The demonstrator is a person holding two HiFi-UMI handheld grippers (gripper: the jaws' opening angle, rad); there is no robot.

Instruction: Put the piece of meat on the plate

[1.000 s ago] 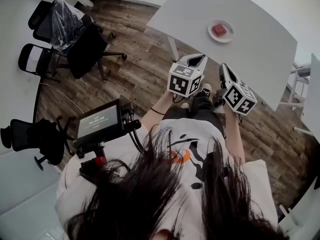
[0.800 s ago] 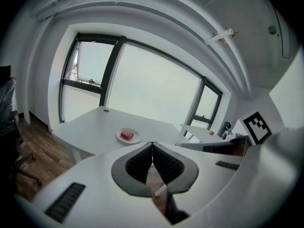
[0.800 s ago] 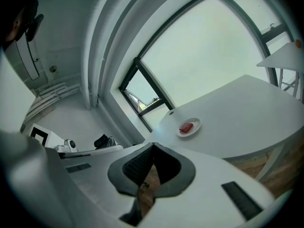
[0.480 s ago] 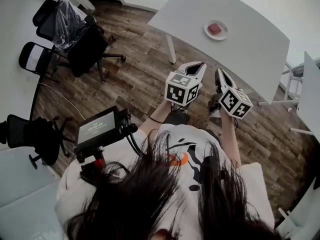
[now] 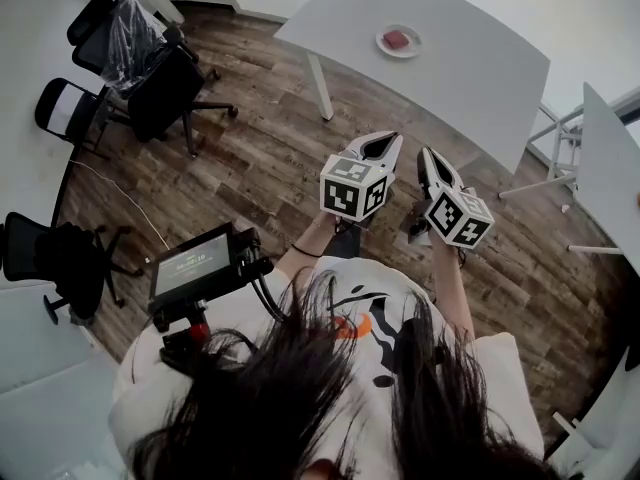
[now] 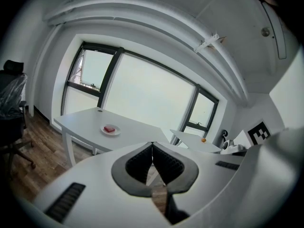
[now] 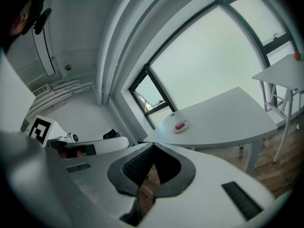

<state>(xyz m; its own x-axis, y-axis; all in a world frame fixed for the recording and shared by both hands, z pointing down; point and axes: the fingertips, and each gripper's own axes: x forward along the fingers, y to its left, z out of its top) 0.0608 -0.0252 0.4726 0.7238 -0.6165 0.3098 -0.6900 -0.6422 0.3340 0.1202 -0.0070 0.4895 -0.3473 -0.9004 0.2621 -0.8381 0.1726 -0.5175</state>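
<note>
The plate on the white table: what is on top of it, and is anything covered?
One red piece of meat lies on the plate; nothing else shows there. The plate's middle is covered by the meat, and finer detail is too small to tell.

The left white plastic gripper (image 5: 389, 140) and the right white plastic gripper (image 5: 429, 154) are held side by side ahead of the torso on extended forearms, pointing slightly downward. Both jaw pairs are closed tip to tip, with nothing between them.

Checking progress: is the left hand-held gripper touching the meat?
Apart. Head view: the left hand-held gripper hangs over the floor, well short of the table holding the meat.
</note>
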